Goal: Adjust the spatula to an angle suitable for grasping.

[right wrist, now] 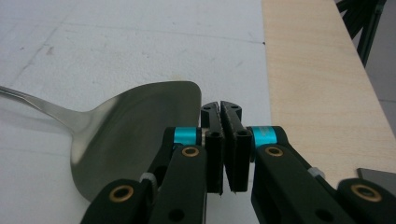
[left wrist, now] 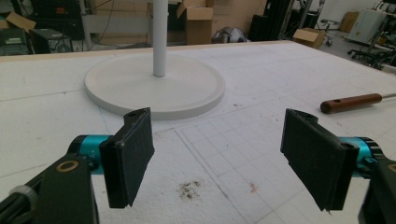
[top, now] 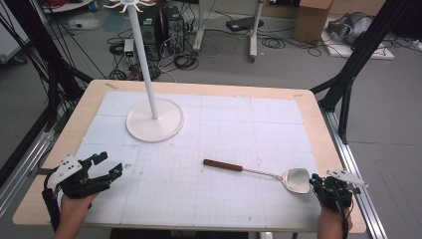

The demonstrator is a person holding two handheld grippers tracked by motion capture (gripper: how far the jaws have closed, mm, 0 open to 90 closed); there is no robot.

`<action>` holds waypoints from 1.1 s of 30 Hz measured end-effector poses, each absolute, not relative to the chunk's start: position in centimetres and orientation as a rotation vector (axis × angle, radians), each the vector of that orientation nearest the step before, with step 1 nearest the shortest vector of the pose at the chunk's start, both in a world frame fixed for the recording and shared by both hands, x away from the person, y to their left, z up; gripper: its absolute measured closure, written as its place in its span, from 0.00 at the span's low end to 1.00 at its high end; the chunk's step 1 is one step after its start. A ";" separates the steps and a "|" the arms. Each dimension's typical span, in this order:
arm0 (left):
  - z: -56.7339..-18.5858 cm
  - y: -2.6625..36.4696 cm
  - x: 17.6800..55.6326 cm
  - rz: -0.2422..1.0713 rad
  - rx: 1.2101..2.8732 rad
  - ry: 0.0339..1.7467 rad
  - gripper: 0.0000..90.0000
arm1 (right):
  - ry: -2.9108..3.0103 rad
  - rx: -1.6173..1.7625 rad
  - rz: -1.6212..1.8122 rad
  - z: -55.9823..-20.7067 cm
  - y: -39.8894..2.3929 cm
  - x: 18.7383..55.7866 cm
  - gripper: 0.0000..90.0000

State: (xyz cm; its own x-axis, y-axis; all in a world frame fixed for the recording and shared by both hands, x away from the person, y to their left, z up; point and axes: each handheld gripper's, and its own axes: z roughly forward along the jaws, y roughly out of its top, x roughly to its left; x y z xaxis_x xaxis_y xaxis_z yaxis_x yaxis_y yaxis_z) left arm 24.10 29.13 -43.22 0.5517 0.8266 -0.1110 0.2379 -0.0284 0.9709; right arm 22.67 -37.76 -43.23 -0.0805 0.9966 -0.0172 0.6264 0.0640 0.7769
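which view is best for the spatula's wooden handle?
High view: the whole spatula lies in sight, with the wooden handle end to end. The left gripper view catches just the handle's end at its edge; the right gripper view shows the metal blade, no handle.

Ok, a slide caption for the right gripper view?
Right gripper, jaws shut and empty, beside the steel spatula blade on the white mat.

Counted on the worktop (top: 308,124): one spatula (top: 259,172) — wooden handle, metal blade; one white stand (top: 154,119) — round base, single upright pole. Two hand-held grippers: left gripper (top: 107,164), right gripper (top: 314,180); two fingers (left wrist: 128,154) each.
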 end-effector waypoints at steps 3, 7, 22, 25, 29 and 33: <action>-43.2 29.2 24.0 0.604 1.572 0.932 0.29 | 1.789 1.622 0.823 -43.4 -37.7 23.1 0.99; -43.3 29.2 24.0 0.603 1.577 0.937 0.29 | 1.786 1.639 0.830 -43.6 -37.8 23.5 0.99; -43.3 29.5 23.9 0.595 1.566 0.955 0.30 | 1.909 1.556 0.900 -43.7 -35.6 25.8 0.99; -43.3 29.5 23.9 0.595 1.568 0.956 0.30 | 1.934 1.525 0.908 -43.7 -34.9 26.2 0.99; -43.3 29.5 23.9 0.598 1.569 0.956 0.30 | 1.974 1.501 0.919 -43.6 -33.9 26.7 0.99; -43.3 29.5 23.9 0.599 1.569 0.957 0.30 | 2.016 1.474 0.935 -43.6 -32.9 27.0 0.99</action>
State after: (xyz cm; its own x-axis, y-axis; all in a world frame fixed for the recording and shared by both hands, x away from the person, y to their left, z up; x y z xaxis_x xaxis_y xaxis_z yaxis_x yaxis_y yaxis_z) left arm 23.90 29.52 -43.34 0.5382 0.8339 -0.1223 0.2542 -0.0223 0.9669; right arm 27.03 -32.93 -43.60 -0.3121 0.9498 0.0205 0.6289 0.1904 0.7538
